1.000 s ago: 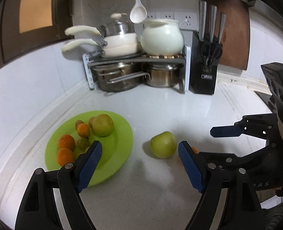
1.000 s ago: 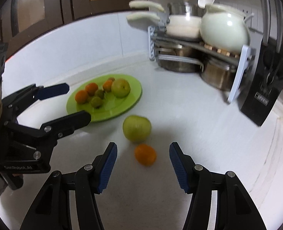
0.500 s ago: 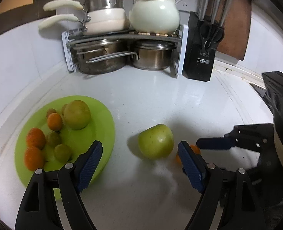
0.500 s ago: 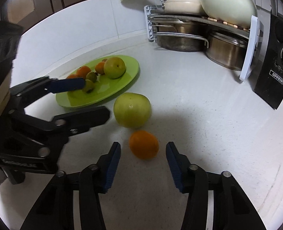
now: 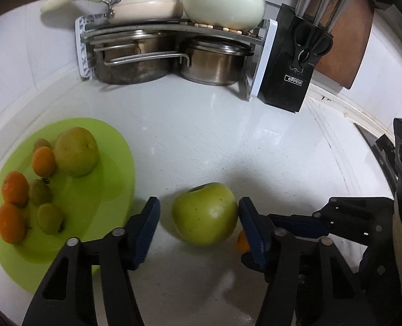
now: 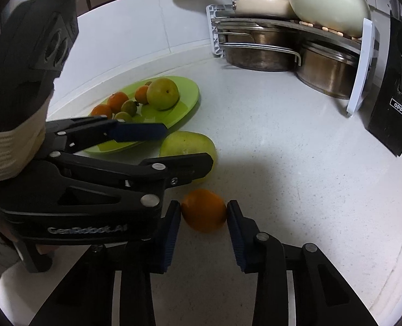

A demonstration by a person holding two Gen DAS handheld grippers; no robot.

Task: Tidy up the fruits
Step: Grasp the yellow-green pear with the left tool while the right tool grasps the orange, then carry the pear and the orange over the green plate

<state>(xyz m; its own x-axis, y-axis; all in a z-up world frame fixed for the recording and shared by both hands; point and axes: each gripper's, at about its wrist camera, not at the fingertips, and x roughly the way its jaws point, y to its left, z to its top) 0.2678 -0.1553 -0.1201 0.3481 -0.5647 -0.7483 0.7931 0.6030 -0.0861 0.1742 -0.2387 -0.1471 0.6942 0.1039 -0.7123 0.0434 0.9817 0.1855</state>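
White speckled counter (image 5: 214, 141), green plate (image 5: 103, 190) as landmark, already loaded with oranges, small green fruits and one large pear-like fruit, apparently the gathering spot. Just right of the plate, still on the counter: a big green apple (image 5: 205, 213), and beyond it a loose orange (image 6: 203, 209). Left gripper (image 5: 198, 217) low and level, fingers wide either side of the apple, right pad touching or nearly so, left pad apart. Right gripper (image 6: 203, 214) also low, fingers narrow around the orange, contact or firm grip impossible to tell. Both seemingly poised for pickup.
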